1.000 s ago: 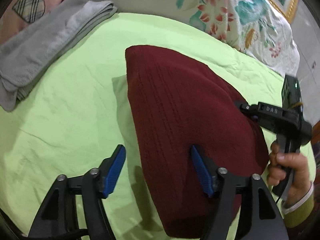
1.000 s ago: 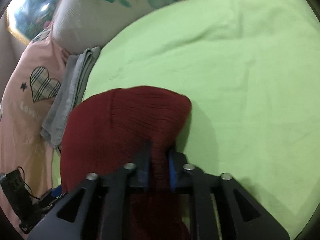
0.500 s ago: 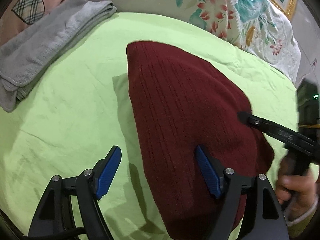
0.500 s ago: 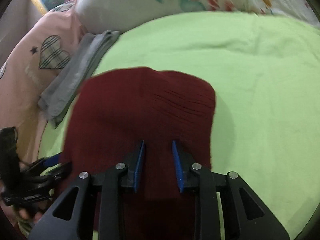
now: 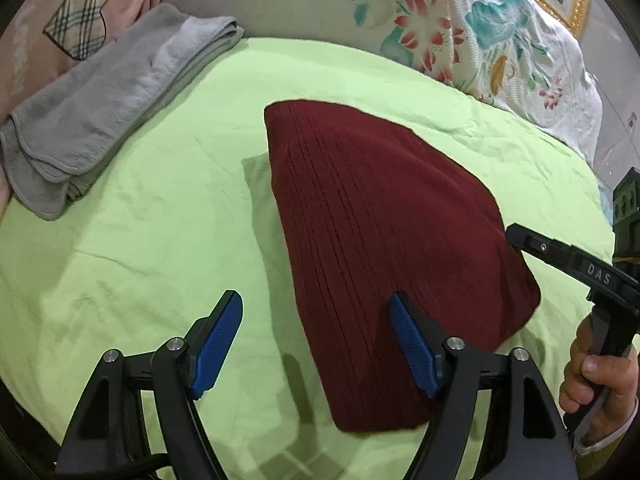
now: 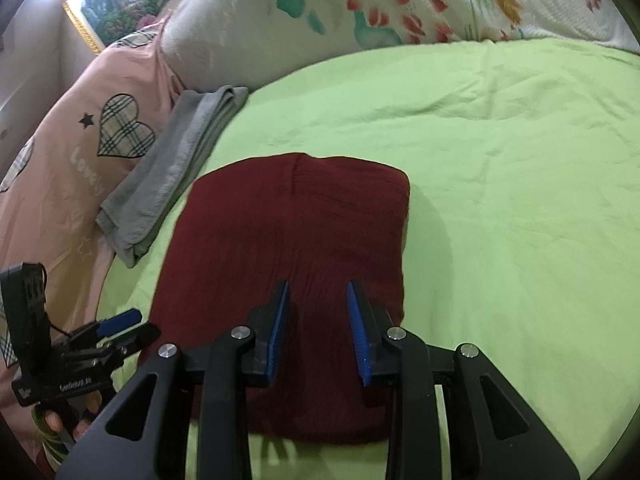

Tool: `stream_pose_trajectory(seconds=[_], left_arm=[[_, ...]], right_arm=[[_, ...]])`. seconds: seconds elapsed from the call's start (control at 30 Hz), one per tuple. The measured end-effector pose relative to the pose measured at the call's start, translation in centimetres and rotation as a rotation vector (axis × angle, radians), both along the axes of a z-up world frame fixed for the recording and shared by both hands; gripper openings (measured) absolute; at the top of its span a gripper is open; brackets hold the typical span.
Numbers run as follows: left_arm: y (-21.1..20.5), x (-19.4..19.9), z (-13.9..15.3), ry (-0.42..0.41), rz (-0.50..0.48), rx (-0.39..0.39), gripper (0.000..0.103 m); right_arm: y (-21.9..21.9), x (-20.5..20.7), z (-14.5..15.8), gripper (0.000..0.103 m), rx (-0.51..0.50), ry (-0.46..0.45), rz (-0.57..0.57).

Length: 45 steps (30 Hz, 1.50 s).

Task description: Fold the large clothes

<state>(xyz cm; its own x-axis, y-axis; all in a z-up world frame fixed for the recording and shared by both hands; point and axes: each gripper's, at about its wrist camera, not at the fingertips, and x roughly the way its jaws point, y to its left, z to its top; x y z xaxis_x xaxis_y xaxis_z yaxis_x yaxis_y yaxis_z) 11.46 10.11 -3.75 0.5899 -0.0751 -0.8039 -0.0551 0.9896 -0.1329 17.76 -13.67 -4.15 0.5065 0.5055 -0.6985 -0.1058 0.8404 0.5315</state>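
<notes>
A dark red knitted sweater (image 5: 380, 216) lies folded into a flat packet on the green bedsheet (image 5: 140, 240). My left gripper (image 5: 316, 312) hovers open at its near left edge, one blue pad over the sheet and the other over the knit. In the right wrist view the sweater (image 6: 296, 220) lies under my right gripper (image 6: 318, 292). Its jaws are opening, a narrow gap between the pads and no cloth pinched. That right gripper (image 5: 560, 256) also shows at the sweater's right side, held by a hand. The left gripper (image 6: 120, 320) shows at the lower left.
A folded grey towel (image 5: 112, 112) lies at the sheet's left edge against a pink duvet with a plaid heart (image 6: 120, 128). A floral pillow (image 5: 460, 32) runs along the far side. Bare green sheet (image 6: 520, 200) stretches right of the sweater.
My right gripper let go of the sweater's fold, its pads parted and it drew back and up. The sweater settled flat. The left gripper stayed open and barely shifted.
</notes>
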Motion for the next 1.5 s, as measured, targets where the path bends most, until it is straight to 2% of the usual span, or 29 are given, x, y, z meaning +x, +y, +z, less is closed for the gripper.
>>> stream_pose_trajectory(seconds=[0.07,0.13,0.2,0.43,0.8,0.93,1.0,1.07,1.37,1.5], left_arm=[[-0.8,-0.4,0.0,-0.002,-0.004,0.042,0.075],[-1.7,-0.3,-0.9,0.011,-0.017,0.089,0.076],[-2.1,0.0,-1.9,0.014,-0.029,0.104,0.078],[-1.5,-0.1,-1.6,0.005,-0.012,0.096,0.08],[-2.2,-3.4,0.7,-0.027,0.015,0.129,0.078],[-2.4,-4.4,1.1,-0.036,-0.004,0.116,0.079],[-2.4,-4.7,1.2,-0.039,-0.022,0.086,0.078],[-2.5,-4.7,0.9,-0.032,-0.044,0.055,0.079],[-3.6,-2.2,-3.5,0.061,-0.058,0.103,0.086],[-3.1,-2.4,-3.2,0.061,-0.047,0.073,0.086]], right_arm=[[0.4,-1.0,-0.3,0.031,-0.025,0.005,0.025],[1.3,-1.1,-1.8,0.031,-0.083,0.047,0.056],[1.4,-1.0,-2.8,0.031,-0.082,0.066,0.052],[0.9,-1.5,-1.7,0.031,-0.058,0.058,0.026],[0.4,-4.9,0.7,0.035,-0.026,0.02,0.032],[0.1,-5.9,1.0,0.036,-0.02,0.015,0.026],[-0.1,-6.4,1.3,0.036,-0.018,0.009,0.019],[-0.4,-6.9,1.4,0.038,-0.019,0.007,0.011],[-1.2,-7.6,1.5,0.039,-0.014,0.011,-0.006],[-1.6,-7.7,2.1,0.04,-0.005,-0.001,-0.011]])
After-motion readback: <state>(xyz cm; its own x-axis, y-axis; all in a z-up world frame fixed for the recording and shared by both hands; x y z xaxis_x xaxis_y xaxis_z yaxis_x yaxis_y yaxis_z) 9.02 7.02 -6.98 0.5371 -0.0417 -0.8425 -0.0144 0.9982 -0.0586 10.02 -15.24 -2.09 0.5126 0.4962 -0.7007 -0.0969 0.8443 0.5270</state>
